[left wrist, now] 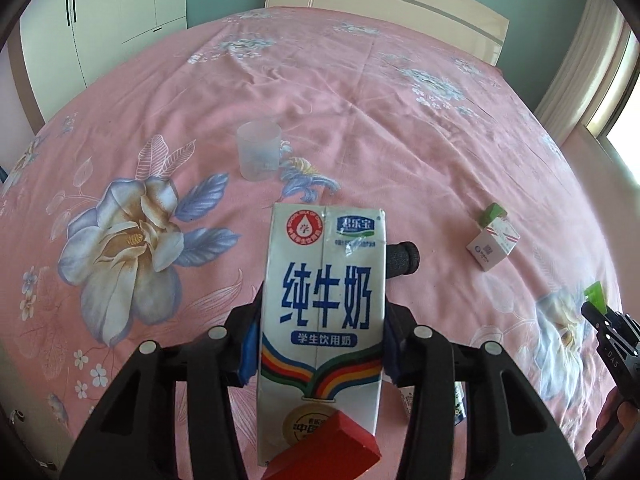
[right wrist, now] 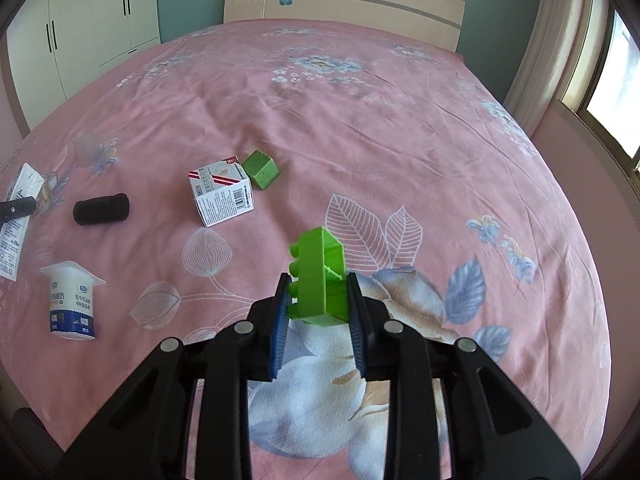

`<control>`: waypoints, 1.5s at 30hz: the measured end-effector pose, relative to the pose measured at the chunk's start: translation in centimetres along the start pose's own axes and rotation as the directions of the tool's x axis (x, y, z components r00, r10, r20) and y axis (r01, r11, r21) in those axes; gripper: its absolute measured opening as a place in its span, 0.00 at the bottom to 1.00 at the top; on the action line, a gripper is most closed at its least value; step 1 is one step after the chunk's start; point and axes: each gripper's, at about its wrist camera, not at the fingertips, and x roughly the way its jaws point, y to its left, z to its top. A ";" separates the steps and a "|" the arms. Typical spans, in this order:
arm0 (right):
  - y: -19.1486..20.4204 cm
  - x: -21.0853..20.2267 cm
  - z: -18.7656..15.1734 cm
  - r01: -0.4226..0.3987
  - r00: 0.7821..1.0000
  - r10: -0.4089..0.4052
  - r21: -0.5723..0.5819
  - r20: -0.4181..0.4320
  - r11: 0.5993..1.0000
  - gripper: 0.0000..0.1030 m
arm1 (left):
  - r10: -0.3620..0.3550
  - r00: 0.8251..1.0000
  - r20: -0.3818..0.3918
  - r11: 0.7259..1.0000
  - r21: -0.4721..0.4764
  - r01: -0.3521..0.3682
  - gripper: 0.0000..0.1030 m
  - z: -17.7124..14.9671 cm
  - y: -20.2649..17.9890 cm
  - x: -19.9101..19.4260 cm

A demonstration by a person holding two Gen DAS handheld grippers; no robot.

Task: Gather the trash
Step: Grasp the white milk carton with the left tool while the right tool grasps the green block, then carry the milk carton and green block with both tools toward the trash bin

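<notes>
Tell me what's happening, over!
Left gripper shut on milk carton. Right gripper shut on green brick. Nothing blocking, over.

A: how are the two grippers sitting right now?

B: left gripper [left wrist: 320, 344] is angled down toward the bed, both blue-padded fingers [left wrist: 249, 354] clamped on the sides of a milk carton [left wrist: 322, 300] standing upright between them. Carton's lifted clear of the bedspread.

A: and the right?

B: right gripper [right wrist: 318, 316] is tilted down too, jaws pinched tight on a green toy brick [right wrist: 318, 276] that pokes out past the tips. From the left camera you can just see it at the far right edge.
</notes>
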 end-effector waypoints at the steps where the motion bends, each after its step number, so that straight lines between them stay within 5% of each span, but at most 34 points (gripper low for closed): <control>1: 0.1 -0.8 0.2 0.006 1.000 -0.006 0.001 0.014 1.000 0.27 | -0.011 1.000 0.021 1.000 0.007 0.011 0.48 0.4 -0.2 -0.9; 9: 0.3 -5.7 1.4 0.004 0.996 -0.007 0.034 0.089 0.999 0.27 | -0.049 0.977 0.210 0.994 0.110 0.026 0.48 2.1 -1.9 -6.7; 26: 2.0 -13.7 1.6 0.020 0.984 -0.026 0.037 0.174 0.999 0.27 | -0.052 0.953 0.298 0.989 0.148 0.008 0.48 2.0 -1.2 -14.4; 45: 5.6 -31.1 -1.8 0.015 0.944 -0.020 0.018 0.328 1.000 0.27 | -0.092 0.876 0.473 0.975 0.220 -0.017 0.48 -3.2 0.5 -30.1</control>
